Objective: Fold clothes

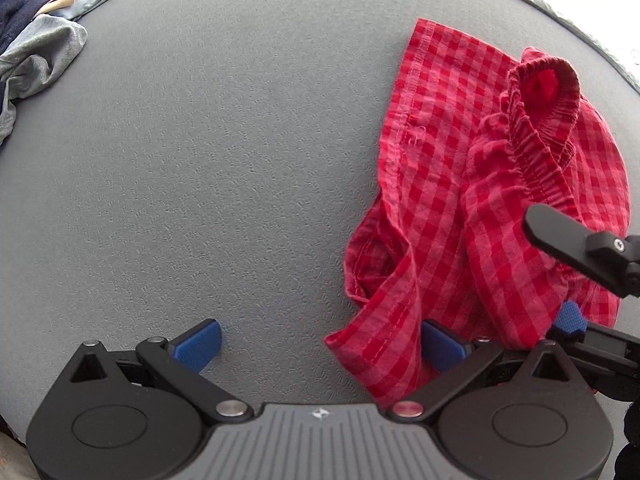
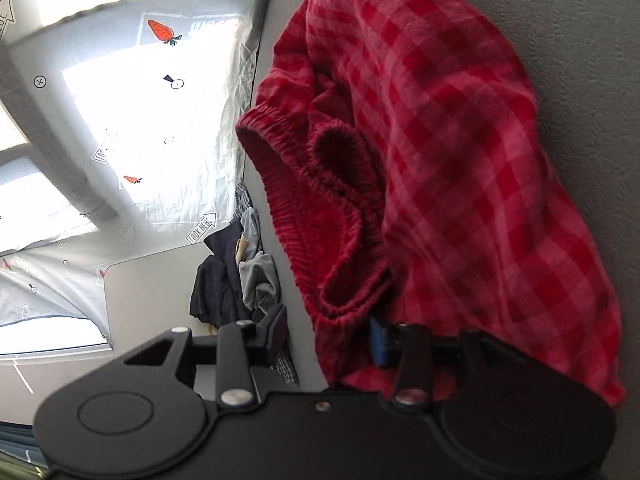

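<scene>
So the biggest thing here is the grey table (image 1: 200,160), a textured surface that fills nearly the whole left wrist view. Past its far edge, in the right wrist view, there's a pale sheet (image 2: 132,120) printed with little carrots and "look here" arrows, blown out by light.

Next down in size: the red checked shorts (image 1: 480,200), lying crumpled on the right part of the table near its edge. The gathered elastic waistband (image 1: 548,120) is flopped open on top, and one leg trails down toward the left gripper.

Then the pile of other clothes (image 1: 36,40) at the far left corner of the table (dark navy stuff, a grey piece, something light blue), well apart from the shorts.

Left gripper (image 1: 320,344): jaws spread wide, pointing down at the table. Its blue pads (image 1: 200,344) aren't pressing on anything; the hem of the shorts drapes over the right-hand finger, but nothing is pinched.

Right gripper (image 2: 328,336): jaws partly apart. The shorts bunch right against its right finger, waistband touching the blue pad, while the other finger stands clear in the open, so it isn't clamping the cloth. From the left wrist view you can see it poking in over the shorts from the right.
</scene>
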`<state>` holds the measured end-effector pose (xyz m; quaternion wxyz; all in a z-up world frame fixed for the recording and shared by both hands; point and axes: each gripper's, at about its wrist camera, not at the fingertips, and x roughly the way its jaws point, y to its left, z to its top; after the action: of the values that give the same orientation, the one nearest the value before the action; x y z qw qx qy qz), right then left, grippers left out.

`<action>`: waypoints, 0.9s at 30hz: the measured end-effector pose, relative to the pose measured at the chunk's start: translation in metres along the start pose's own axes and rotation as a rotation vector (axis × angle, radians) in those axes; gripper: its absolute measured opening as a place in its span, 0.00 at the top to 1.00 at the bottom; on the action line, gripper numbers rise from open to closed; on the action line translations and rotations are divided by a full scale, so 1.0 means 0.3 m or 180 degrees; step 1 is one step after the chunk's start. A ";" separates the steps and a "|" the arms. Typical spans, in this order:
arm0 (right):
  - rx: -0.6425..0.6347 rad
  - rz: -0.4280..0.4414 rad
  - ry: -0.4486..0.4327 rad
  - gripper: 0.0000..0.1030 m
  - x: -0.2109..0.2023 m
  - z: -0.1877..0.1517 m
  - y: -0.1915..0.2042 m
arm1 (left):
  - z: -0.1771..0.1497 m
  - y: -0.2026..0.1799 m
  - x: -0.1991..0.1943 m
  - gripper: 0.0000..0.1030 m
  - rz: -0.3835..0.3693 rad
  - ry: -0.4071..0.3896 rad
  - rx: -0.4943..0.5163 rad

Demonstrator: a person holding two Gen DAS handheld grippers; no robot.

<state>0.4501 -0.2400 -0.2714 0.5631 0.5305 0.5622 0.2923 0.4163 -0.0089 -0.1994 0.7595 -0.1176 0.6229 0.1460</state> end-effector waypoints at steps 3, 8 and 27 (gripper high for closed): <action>-0.0077 0.0040 -0.0058 0.54 -0.038 -0.006 0.040 | -0.005 -0.001 -0.004 0.00 0.0000 -0.0012 -0.0001; -0.0165 0.0505 -0.0383 0.73 -0.134 -0.015 0.044 | -0.015 -0.003 -0.012 0.00 0.0004 -0.0039 -0.0003; 0.0389 -0.0411 -0.0499 0.89 -0.017 0.035 -0.047 | -0.053 -0.011 -0.048 0.00 -0.0001 -0.0056 -0.0004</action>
<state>0.4551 -0.2513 -0.2848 0.5896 0.5477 0.5662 0.1782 0.4004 -0.0187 -0.1885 0.7649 -0.1169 0.6161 0.1473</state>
